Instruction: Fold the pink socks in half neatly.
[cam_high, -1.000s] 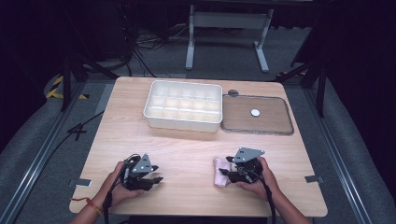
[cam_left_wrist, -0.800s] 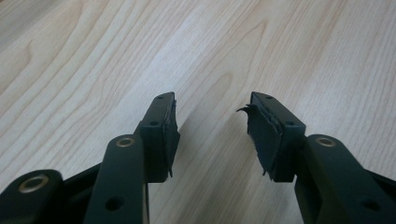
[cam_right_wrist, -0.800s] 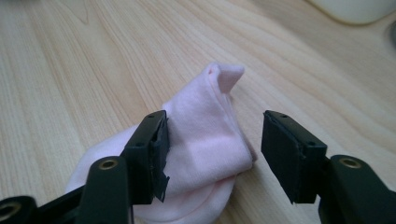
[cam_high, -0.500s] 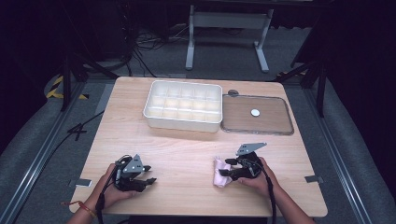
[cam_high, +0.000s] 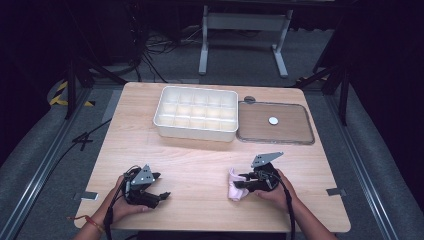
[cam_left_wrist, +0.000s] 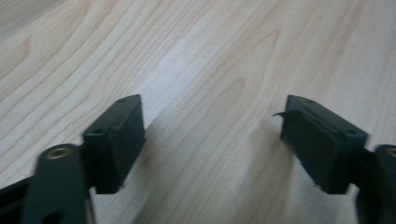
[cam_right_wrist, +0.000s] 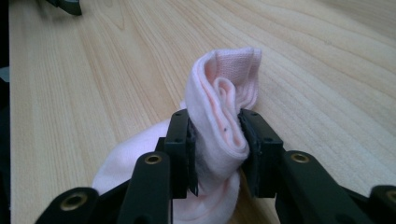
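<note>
Since 1 second ago, left gripper (cam_high: 159, 187) has just been spreading, empty; right gripper (cam_right_wrist: 217, 144) has just been closing, pinching pink sock (cam_right_wrist: 224, 112). Lift slowly, keeping the fold centred.

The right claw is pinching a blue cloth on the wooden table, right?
Not quite: the cloth is pink, not blue. The right gripper view shows the right claw pinching its bunched folds on the wooden table, its jaws having just been closing on it.
</note>
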